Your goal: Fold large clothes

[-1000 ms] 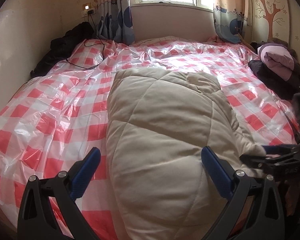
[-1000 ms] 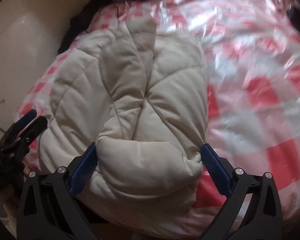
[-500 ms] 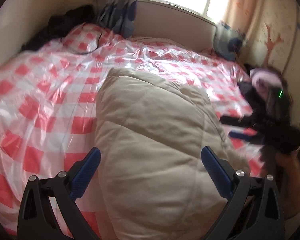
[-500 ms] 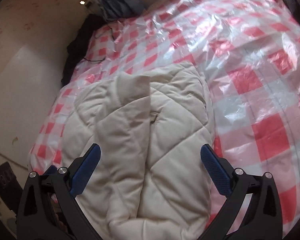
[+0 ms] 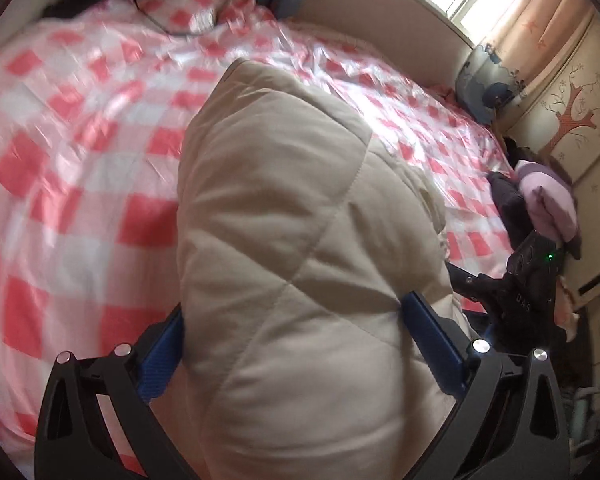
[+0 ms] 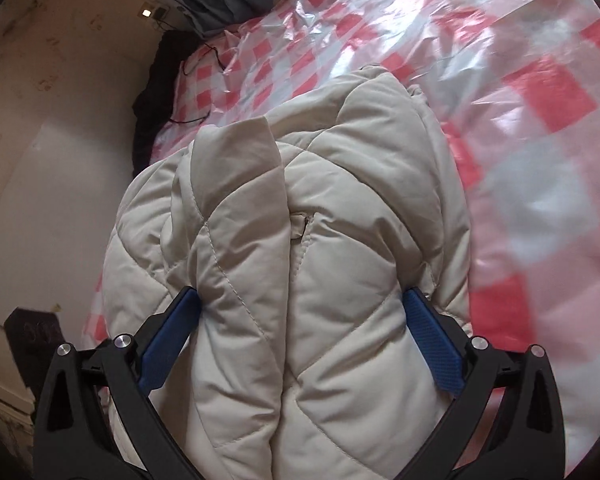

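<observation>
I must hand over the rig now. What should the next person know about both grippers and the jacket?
Left gripper: open, fingers astride the near end of the cream quilted jacket.
Right gripper: open, also astride the near end.
Jacket: on the red-checked plastic sheet, sleeves folded in to a narrow bundle.
Left to do: probably close both, then fold the near end toward the far end.

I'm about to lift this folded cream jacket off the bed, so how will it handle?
The jacket looks puffy and quilted, so probably light for its bulk and squashy between the fingers. Its folded layers lie loose, so they may flop open when lifted. The glossy plastic sheet under it probably lets it slide easily.
</observation>
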